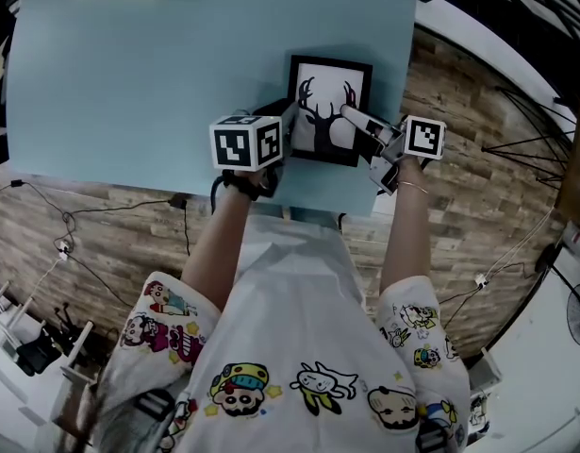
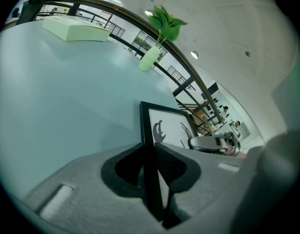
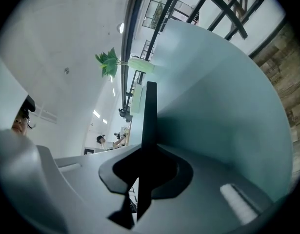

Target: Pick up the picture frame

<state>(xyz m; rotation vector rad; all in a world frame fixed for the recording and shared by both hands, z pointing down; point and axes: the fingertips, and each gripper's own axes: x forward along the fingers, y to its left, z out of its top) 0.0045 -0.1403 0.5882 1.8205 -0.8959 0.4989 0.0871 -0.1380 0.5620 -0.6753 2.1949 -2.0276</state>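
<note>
The left gripper (image 1: 288, 132) and right gripper (image 1: 354, 117) each had jaws clamped on the picture frame (image 1: 329, 83) by the surface's (image 1: 157, 83) near edge, apparently not yet lifted.

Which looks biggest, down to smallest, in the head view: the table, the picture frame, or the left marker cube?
1. Table
2. Frame
3. Left cube: close to the frame's size, but nearer the camera, so that gap is unsure.

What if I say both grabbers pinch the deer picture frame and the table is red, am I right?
Not quite: the head view shows a light blue table, not red. The left gripper and right gripper both pinch the deer picture frame.
</note>
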